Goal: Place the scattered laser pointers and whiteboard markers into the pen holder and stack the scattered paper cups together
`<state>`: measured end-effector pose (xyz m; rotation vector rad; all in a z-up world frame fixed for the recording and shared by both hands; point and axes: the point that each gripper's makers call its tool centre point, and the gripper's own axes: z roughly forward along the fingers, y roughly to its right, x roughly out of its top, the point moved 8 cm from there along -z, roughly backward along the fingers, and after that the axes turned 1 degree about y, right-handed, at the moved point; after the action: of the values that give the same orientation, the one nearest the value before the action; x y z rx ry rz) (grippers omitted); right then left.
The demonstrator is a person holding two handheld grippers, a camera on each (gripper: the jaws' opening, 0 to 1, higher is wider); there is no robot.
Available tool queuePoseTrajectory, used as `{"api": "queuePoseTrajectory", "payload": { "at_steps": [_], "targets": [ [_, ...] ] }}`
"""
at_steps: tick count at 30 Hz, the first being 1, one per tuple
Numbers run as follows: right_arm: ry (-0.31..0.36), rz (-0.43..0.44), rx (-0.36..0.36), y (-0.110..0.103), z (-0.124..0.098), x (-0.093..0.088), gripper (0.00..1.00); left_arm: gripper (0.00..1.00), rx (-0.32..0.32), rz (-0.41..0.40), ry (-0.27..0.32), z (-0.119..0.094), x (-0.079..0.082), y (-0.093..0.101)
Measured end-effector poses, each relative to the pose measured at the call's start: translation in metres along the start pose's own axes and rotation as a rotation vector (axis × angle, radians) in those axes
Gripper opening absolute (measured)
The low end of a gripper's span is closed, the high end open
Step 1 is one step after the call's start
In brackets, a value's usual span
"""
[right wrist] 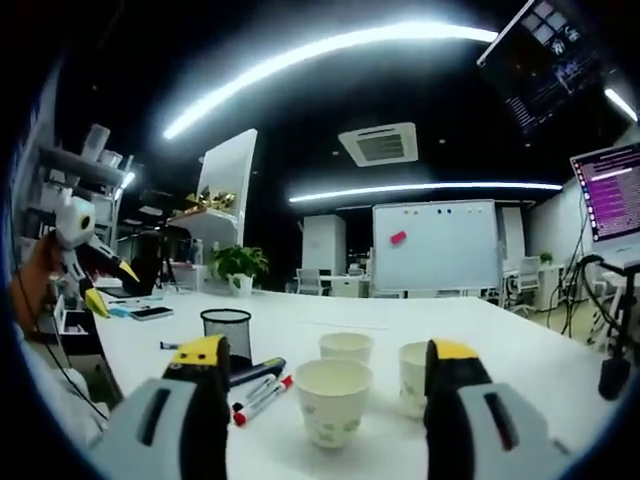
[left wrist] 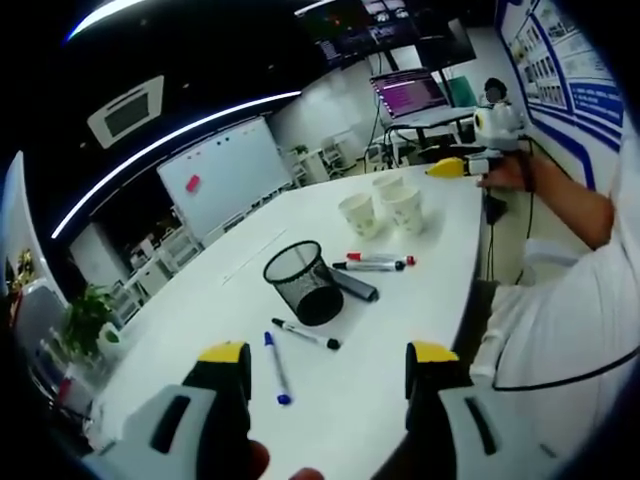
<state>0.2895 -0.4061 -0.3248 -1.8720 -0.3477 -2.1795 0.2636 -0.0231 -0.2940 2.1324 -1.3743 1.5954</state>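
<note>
Both tools were wide apart and empty; the right tool (right wrist: 325,375) hovered at lower centre over the nearest paper cup (right wrist: 332,398); I'd straddle one wall of it, close gently; pen holder (right wrist: 228,335) sat left on the desk (right wrist: 520,340), markers (right wrist: 262,390) beside it; left tool (left wrist: 325,365) hung back.

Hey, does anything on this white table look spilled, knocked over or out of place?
Nothing is spilled or damaged. The mesh pen holder stands upright, yet markers lie loose on the table around it: a blue marker, a black marker and a red-capped marker. Three paper cups stand upright but apart, unstacked.
</note>
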Motion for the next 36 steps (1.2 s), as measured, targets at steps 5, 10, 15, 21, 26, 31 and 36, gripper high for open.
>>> {"api": "queuePoseTrajectory", "payload": {
  "at_steps": [5,10,15,21,26,31,36],
  "targets": [
    [-0.019,-0.013,0.003,0.000,0.002,-0.007,0.78,0.63,0.001,0.000,0.001,-0.001,0.000,0.000],
    [-0.020,0.014,0.001,-0.003,0.007,-0.012,0.77,0.63,-0.003,-0.009,0.011,0.000,-0.001,0.001],
    [-0.021,0.018,-0.009,-0.001,0.008,-0.013,0.76,0.63,-0.013,-0.003,0.007,0.002,-0.002,0.003],
    [-0.041,-0.004,-0.012,-0.001,0.012,-0.020,0.76,0.63,-0.008,-0.011,0.002,0.001,-0.005,0.002],
    [-0.064,-0.019,-0.001,-0.002,0.016,-0.026,0.75,0.63,-0.013,-0.014,0.002,0.001,-0.007,0.001],
    [-0.096,-0.043,-0.002,-0.002,0.022,-0.034,0.75,0.63,-0.020,-0.011,0.002,0.000,-0.007,0.001],
    [-0.117,-0.054,-0.003,-0.004,0.025,-0.038,0.75,0.63,-0.016,-0.011,-0.001,-0.001,-0.009,-0.001]
  ]
}}
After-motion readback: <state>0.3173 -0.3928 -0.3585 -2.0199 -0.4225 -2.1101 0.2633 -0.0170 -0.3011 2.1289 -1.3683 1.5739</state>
